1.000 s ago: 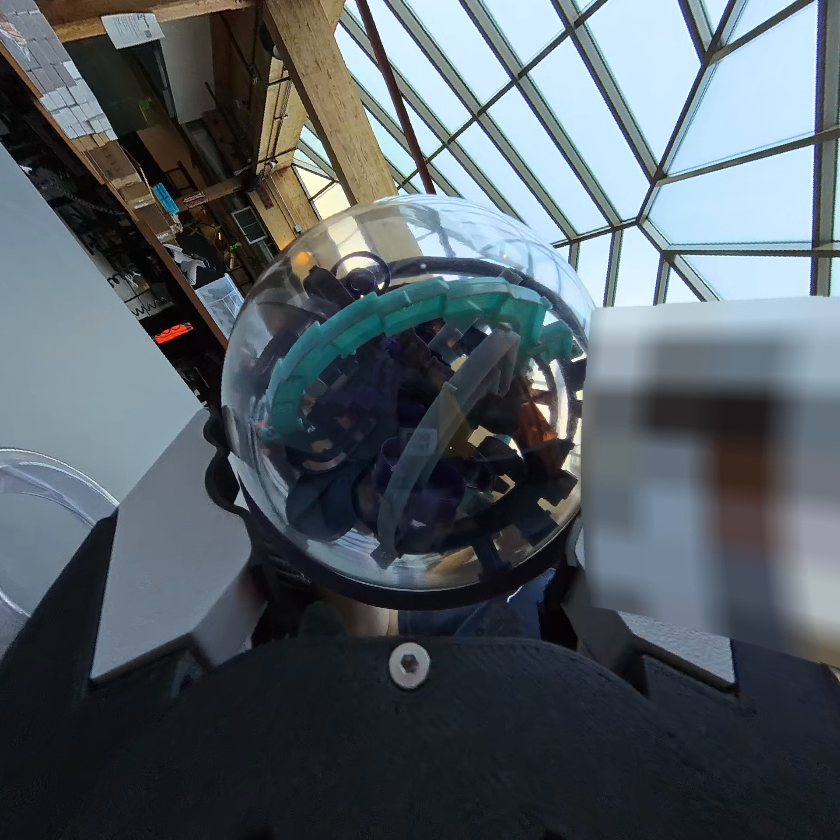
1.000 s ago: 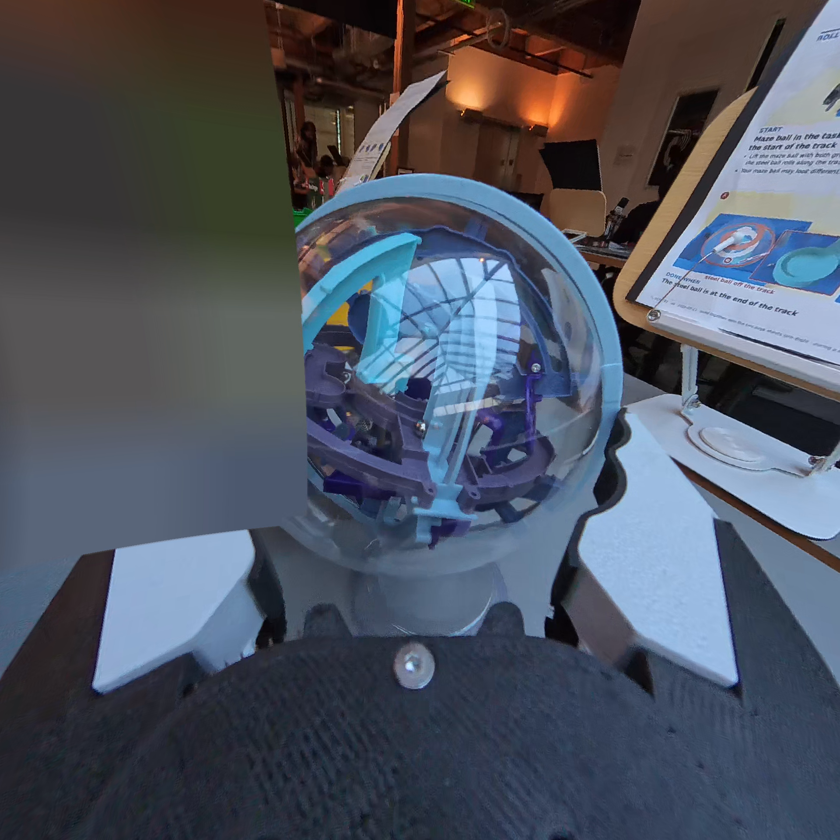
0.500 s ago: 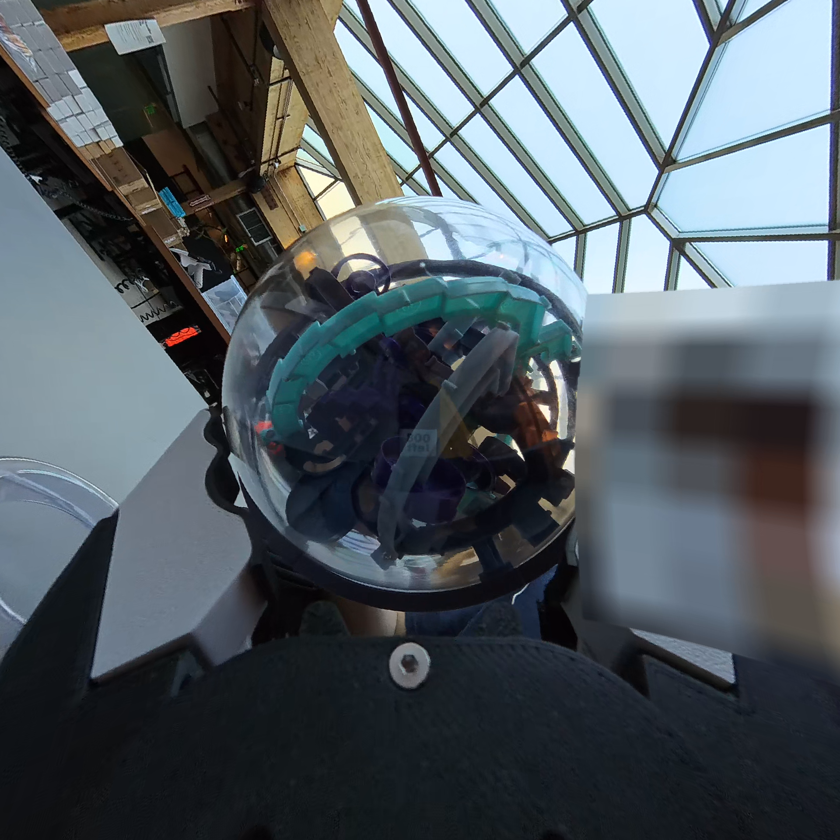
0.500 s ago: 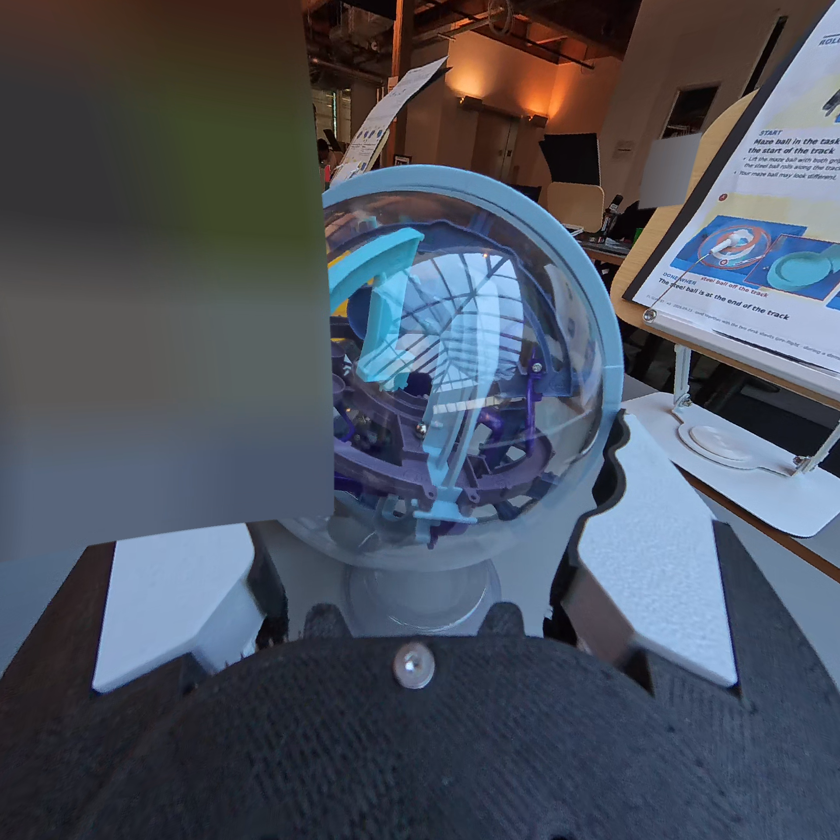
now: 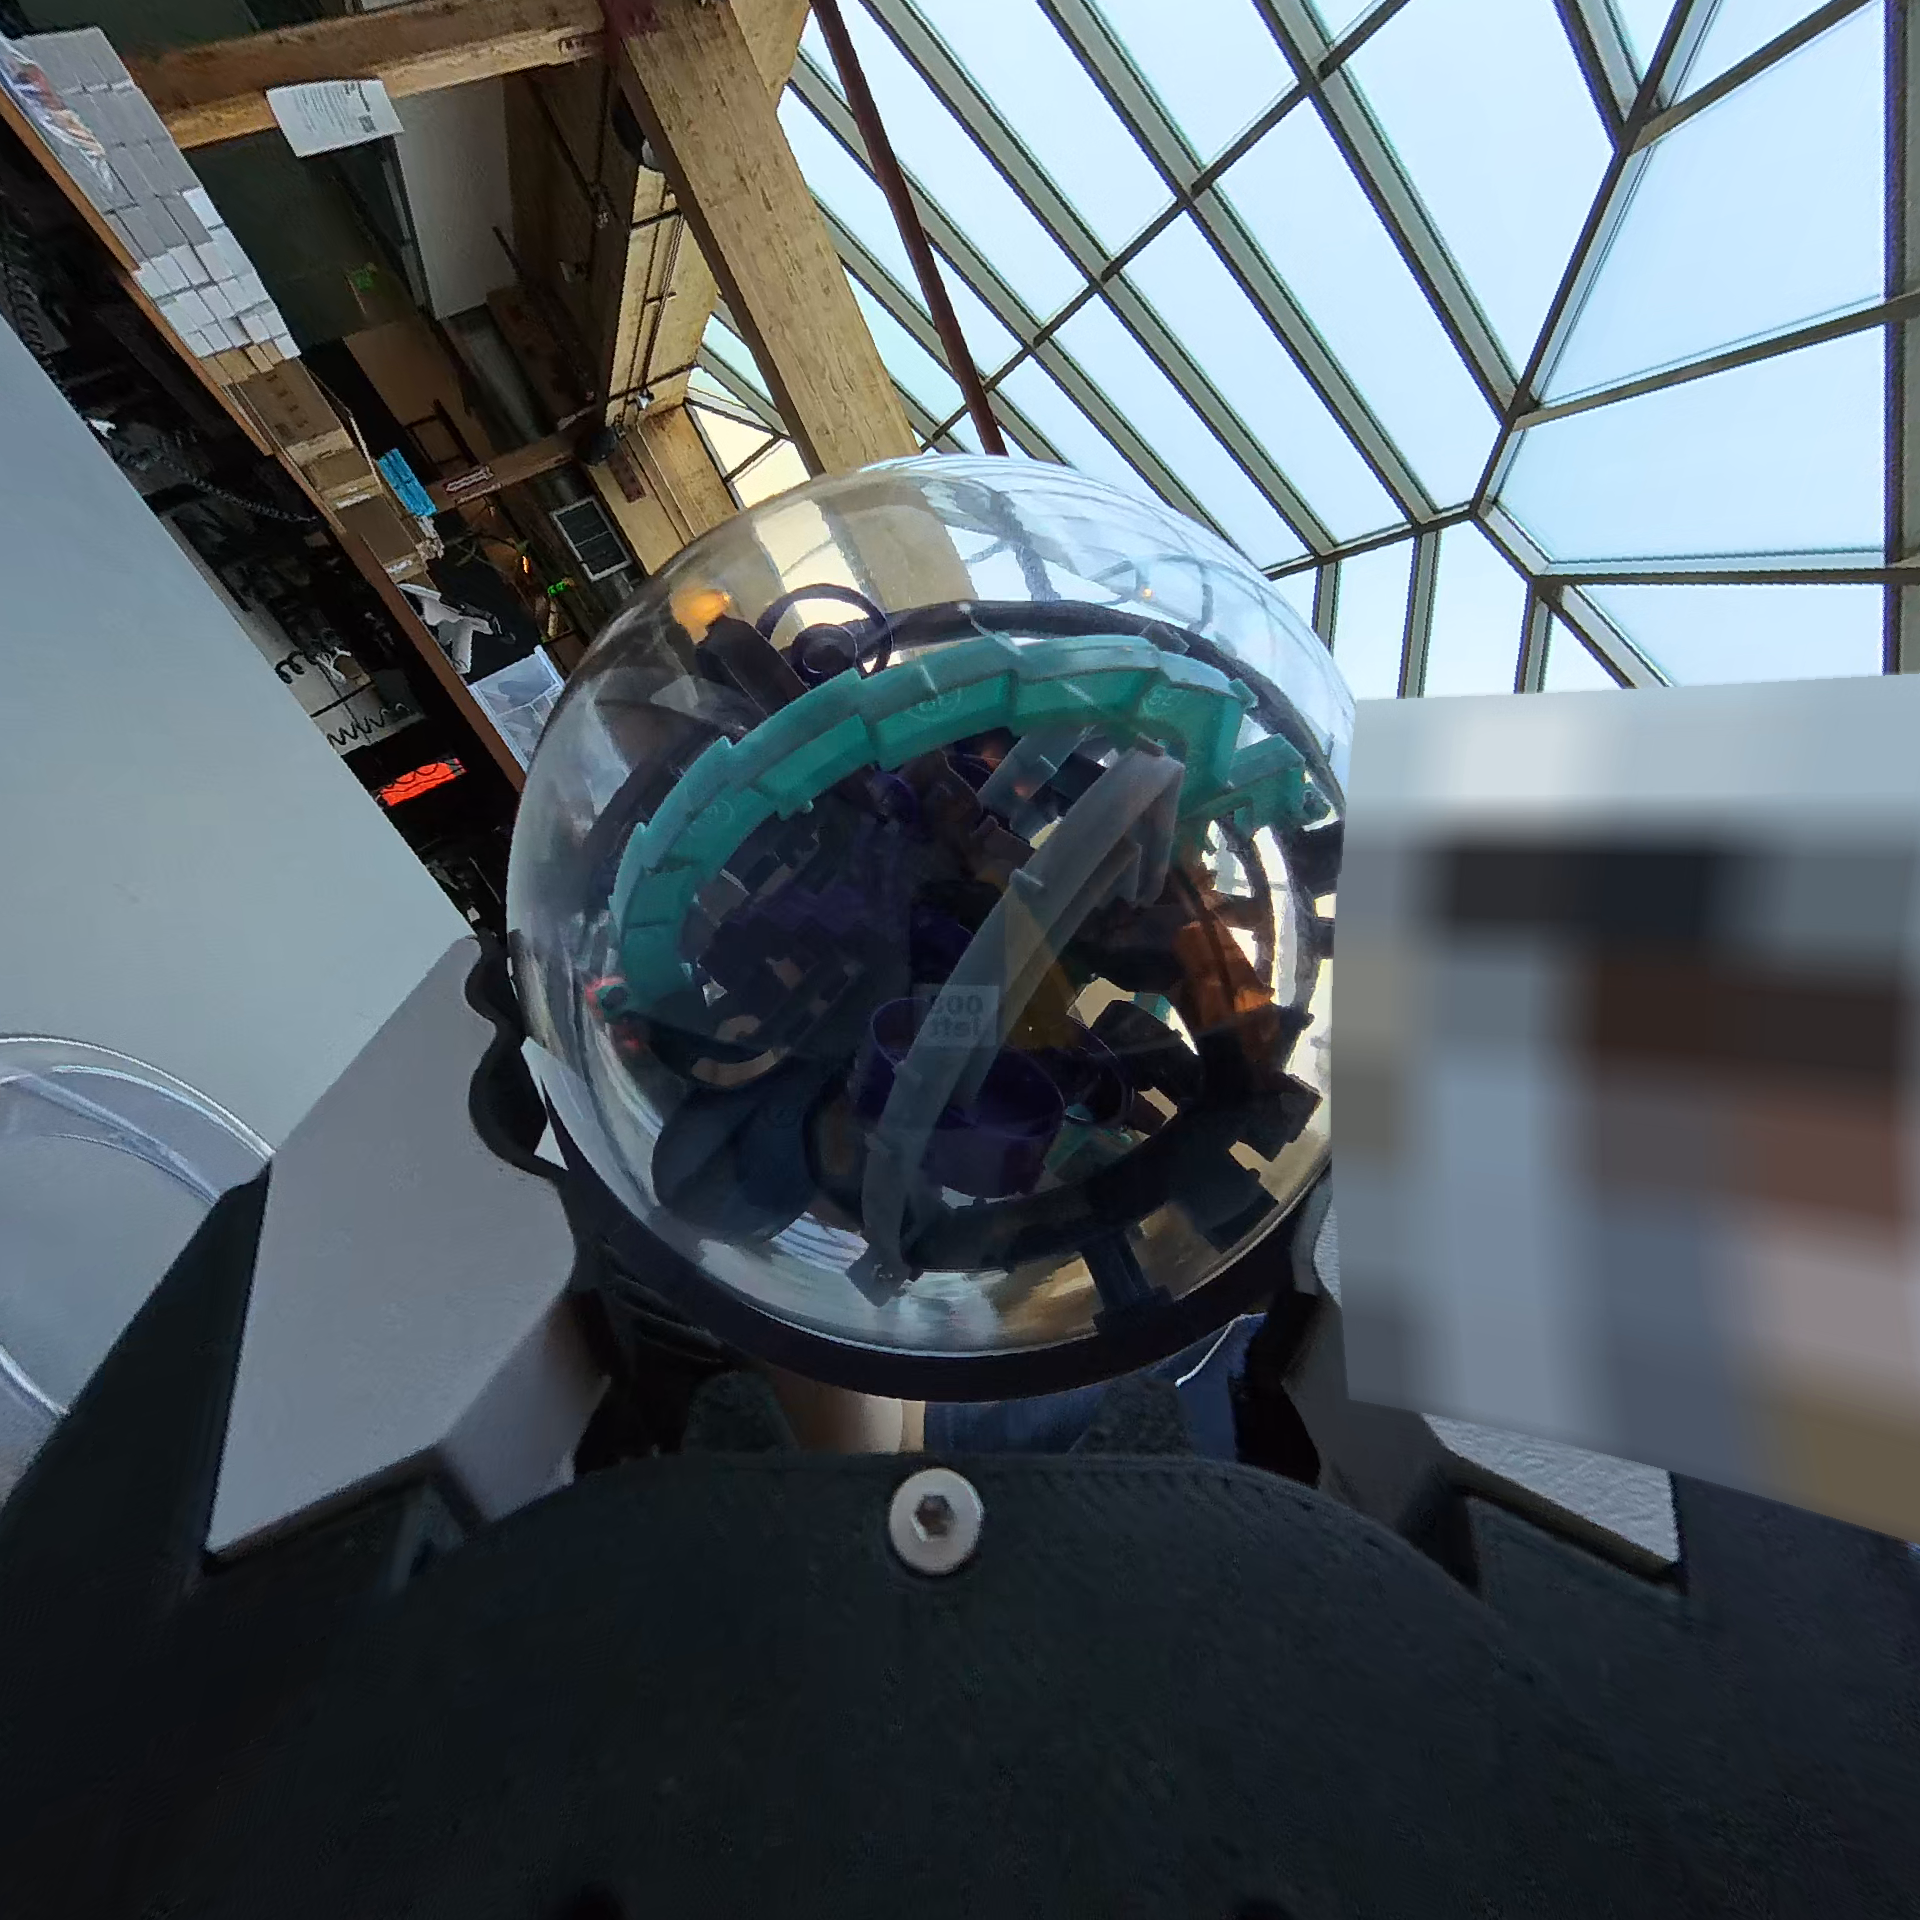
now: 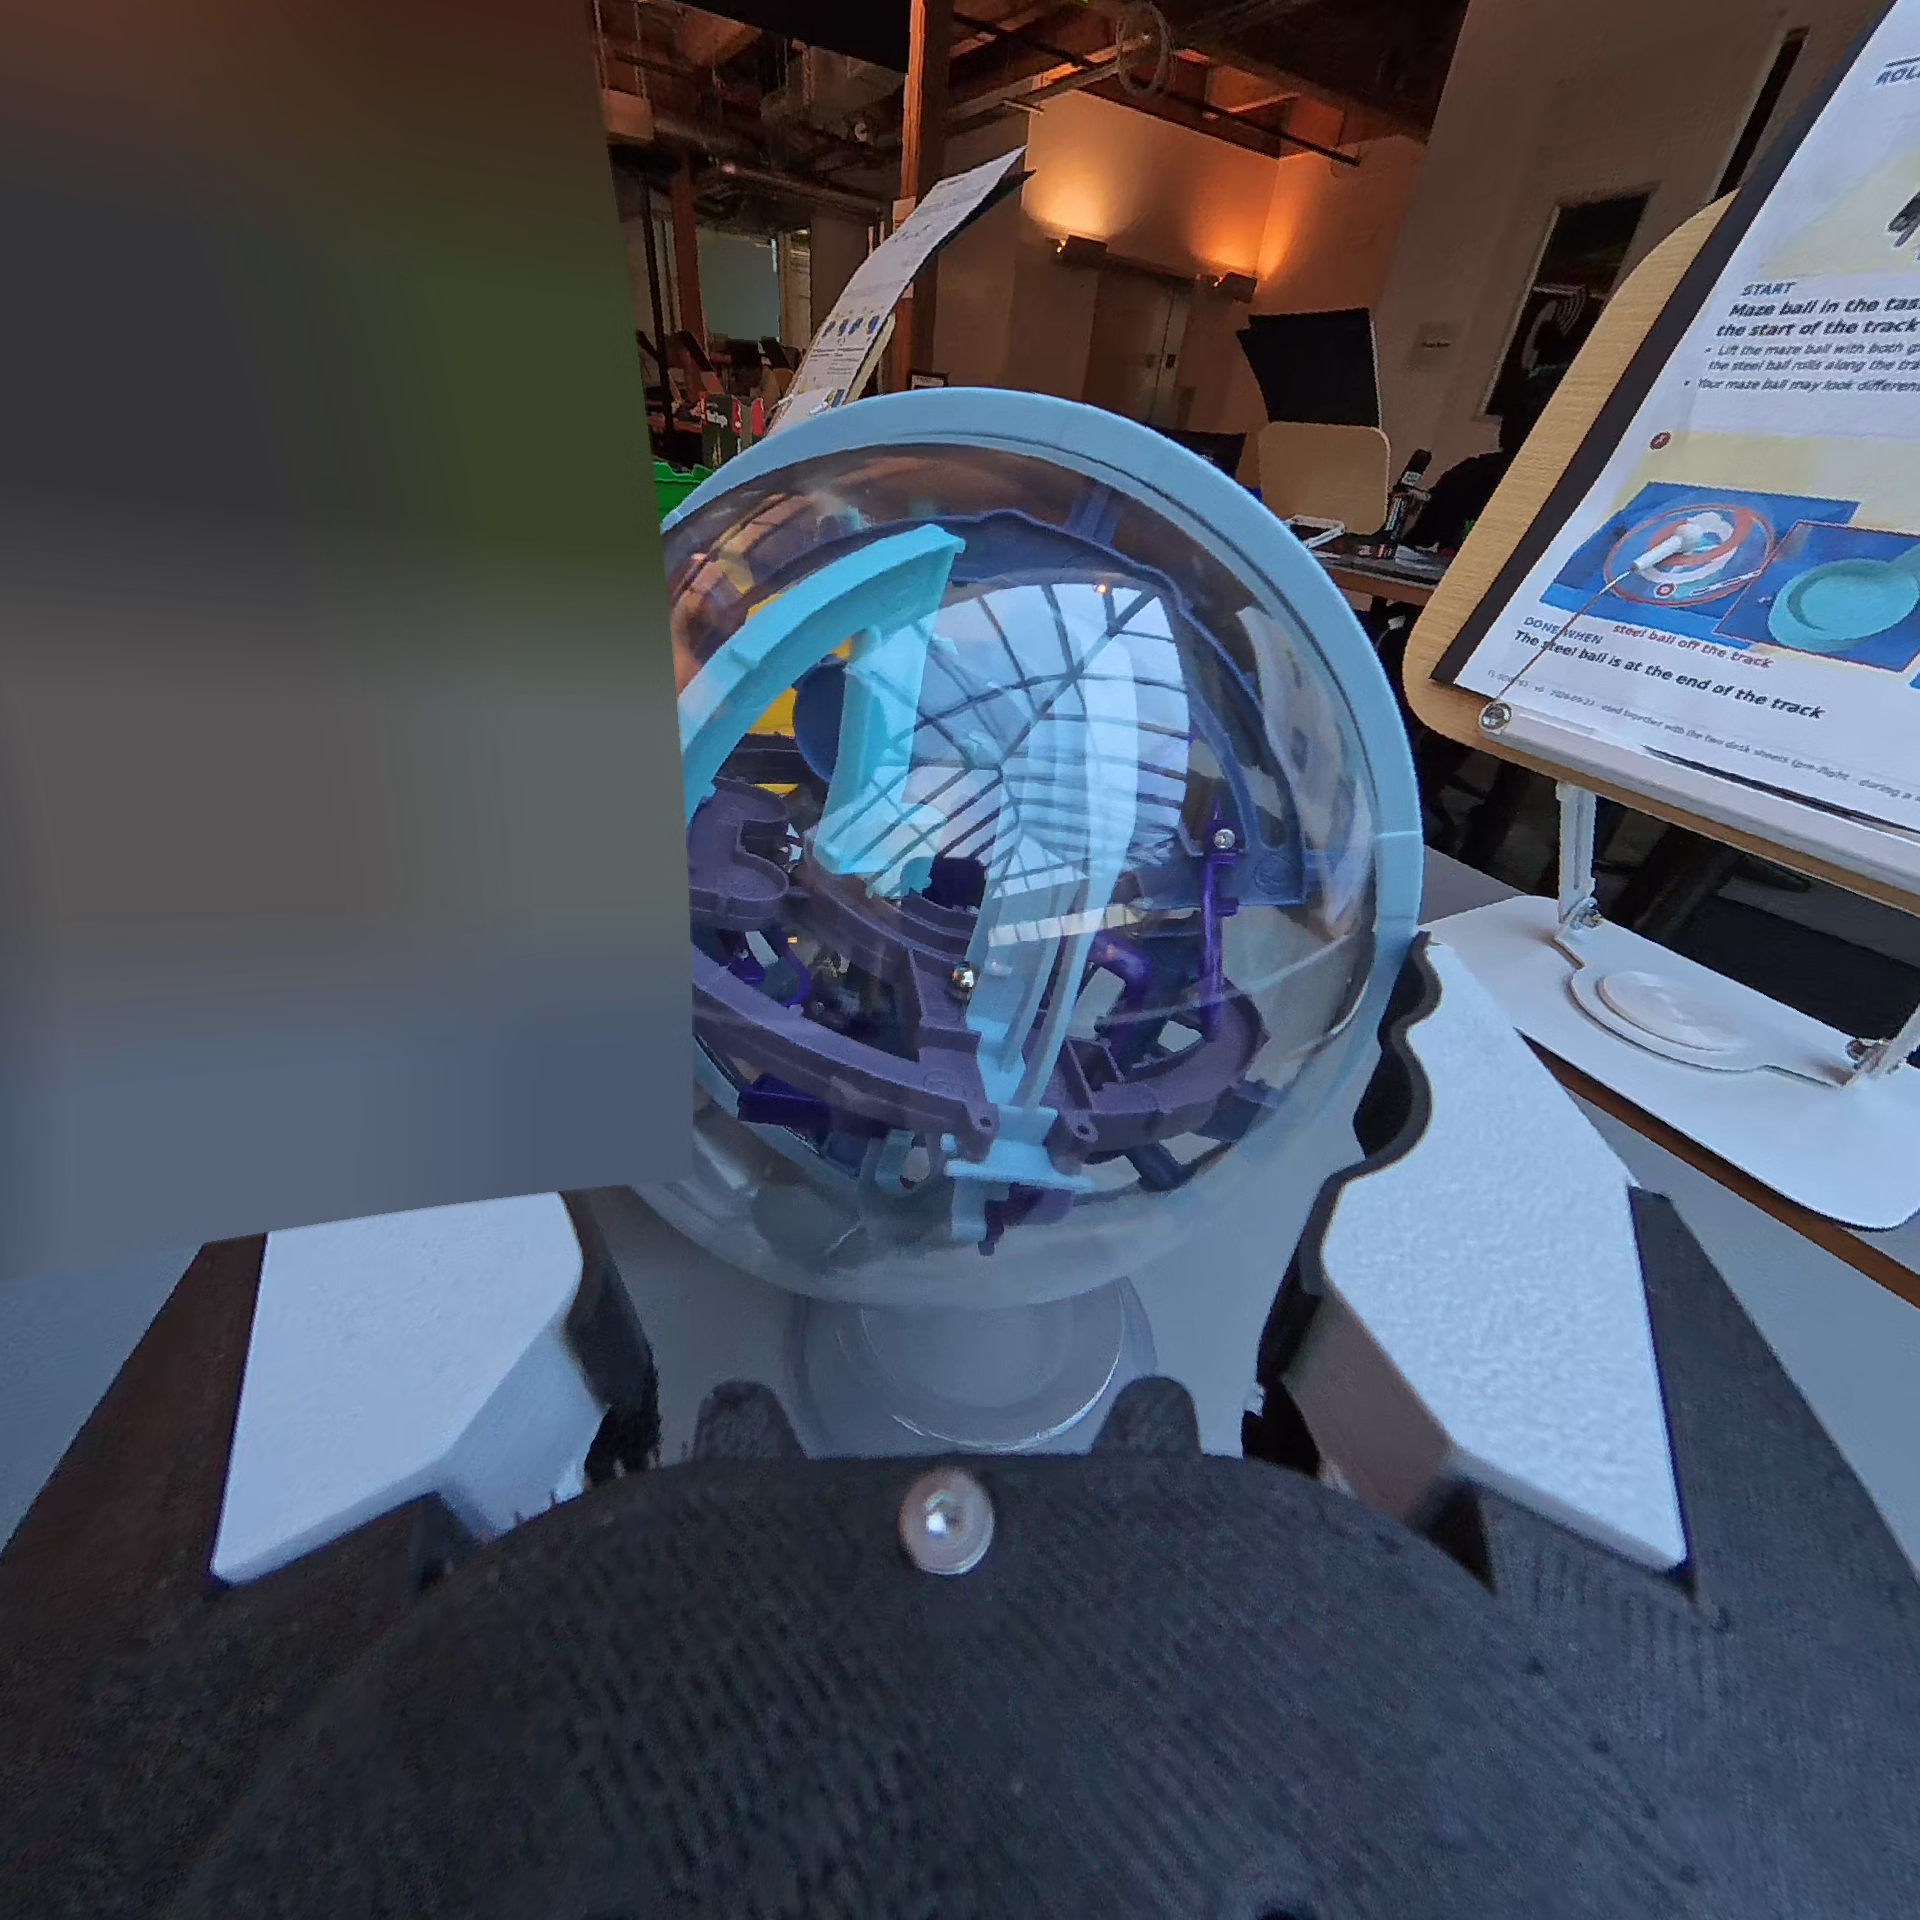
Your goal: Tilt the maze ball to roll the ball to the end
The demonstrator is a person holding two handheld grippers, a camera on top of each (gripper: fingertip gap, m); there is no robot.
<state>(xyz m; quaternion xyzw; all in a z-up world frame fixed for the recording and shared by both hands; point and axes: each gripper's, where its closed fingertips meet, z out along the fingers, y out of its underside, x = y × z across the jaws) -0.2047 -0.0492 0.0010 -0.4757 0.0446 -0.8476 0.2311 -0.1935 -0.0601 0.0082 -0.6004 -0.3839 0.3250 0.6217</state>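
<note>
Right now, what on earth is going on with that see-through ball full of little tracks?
A person is holding a clear maze ball between two hand-held grippers, the left hand-held gripper and the right hand-held gripper, each clamped on the sphere. It is lifted above its clear stand. Inside, a small steel ball sits on a purple track, not visibly at the end.

The clear plastic maze sphere (image 6: 1029,842) carries a pale grey-blue rim band, light blue ramps and purple tracks inside, with a small shiny silver steel ball (image 6: 963,978) on the purple. In the left wrist view the same sphere (image 5: 925,914) shows a notched teal arc over dark purple and black pieces. The white-padded, black-bodied gripper fingers (image 6: 1475,1226) flank it. A yellow-and-blue printed instruction sheet (image 6: 1766,499) sits on a pale wooden board.
</note>
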